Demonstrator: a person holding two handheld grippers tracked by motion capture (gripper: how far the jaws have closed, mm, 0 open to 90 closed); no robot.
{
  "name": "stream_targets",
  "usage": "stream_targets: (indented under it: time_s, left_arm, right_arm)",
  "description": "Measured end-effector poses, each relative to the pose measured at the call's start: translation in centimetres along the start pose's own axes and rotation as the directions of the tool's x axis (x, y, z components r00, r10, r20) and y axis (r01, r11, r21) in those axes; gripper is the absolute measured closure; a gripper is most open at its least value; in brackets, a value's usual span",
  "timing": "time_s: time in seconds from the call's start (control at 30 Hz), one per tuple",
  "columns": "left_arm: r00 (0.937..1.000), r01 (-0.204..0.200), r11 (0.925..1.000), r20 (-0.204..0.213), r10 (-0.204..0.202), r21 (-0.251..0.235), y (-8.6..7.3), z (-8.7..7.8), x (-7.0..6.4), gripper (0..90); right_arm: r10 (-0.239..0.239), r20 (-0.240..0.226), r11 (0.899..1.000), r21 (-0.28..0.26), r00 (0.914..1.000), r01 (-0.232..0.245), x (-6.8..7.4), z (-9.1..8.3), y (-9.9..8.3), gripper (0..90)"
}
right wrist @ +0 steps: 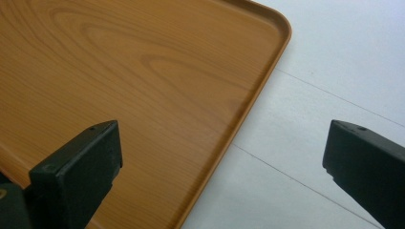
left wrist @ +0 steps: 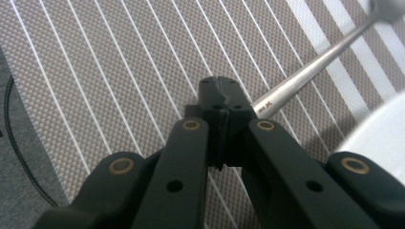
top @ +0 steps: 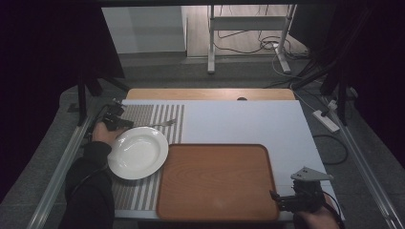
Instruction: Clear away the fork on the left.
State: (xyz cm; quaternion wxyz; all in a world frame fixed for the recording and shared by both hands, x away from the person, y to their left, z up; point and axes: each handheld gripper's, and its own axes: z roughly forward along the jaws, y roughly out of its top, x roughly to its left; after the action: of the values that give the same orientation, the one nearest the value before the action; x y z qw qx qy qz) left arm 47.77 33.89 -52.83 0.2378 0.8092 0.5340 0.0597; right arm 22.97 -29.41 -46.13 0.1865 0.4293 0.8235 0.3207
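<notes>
Fork [left wrist: 305, 76] handle clamped in left gripper [left wrist: 220, 86]; right gripper [right wrist: 222, 157] jaws wide

A slim silver metal fork [top: 161, 124] lies flat on the brown-and-white striped woven placemat [top: 143, 113], near the mat's far edge on the left part of the table. Its tines point toward the mat's right edge; its handle runs back toward the mat's left edge. In the left gripper view the plain polished handle [left wrist: 305, 76], with small stamped lettering near its end, is pinched at its tip, and the shaft runs diagonally across the stripes, just beyond the far rim of the white round plate [top: 138, 152].
</notes>
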Motion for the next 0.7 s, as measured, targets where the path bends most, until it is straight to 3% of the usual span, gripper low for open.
stream_targets:
  time_s: [0.2, 0.4, 0.53, 0.63, 0.67, 0.7]
  left_arm:
    - [0.9986, -0.026, 0.9984, 0.048, 0.024, 0.051, -0.4, -0.5, -0.3, 89.2]
    - [0.9980, -0.025, 0.9984, 0.060, 0.022, 0.051, -0.6, -0.6, -0.3, 89.2]
    - [0.9997, -0.011, 0.9998, 0.023, 0.011, 0.014, -0.5, -0.9, -0.2, 88.8]
    - [0.9999, 0.011, 0.9991, 0.013, -0.011, -0.041, -0.1, -1.6, 0.0, 74.4]
    - [0.9999, 0.010, 0.9988, 0.009, -0.010, -0.047, 0.0, -1.8, -0.1, 64.5]
    - [1.0000, 0.009, 0.9985, 0.005, -0.008, -0.053, 0.2, -1.9, -0.2, 64.5]
  right_arm:
    - [-0.001, -0.001, 1.000, 0.000, 1.0000, 0.001, 0.0, 0.1, 0.0, 0.3]
    - [-0.002, 0.001, 1.000, 0.004, 1.0000, 0.002, 0.0, 0.1, 0.0, 0.3]
    - [0.000, -0.002, 1.000, 0.002, 1.0000, 0.000, 0.0, 0.1, 0.0, 0.3]
    - [0.000, -0.001, 1.000, 0.004, 1.0000, 0.000, 0.0, 0.1, 0.0, 0.3]
    - [-0.002, -0.001, 1.000, 0.006, 1.0000, 0.002, 0.0, 0.1, 0.1, 0.3]
    - [-0.002, -0.001, 1.000, 0.006, 1.0000, 0.002, 0.0, 0.1, 0.1, 0.3]
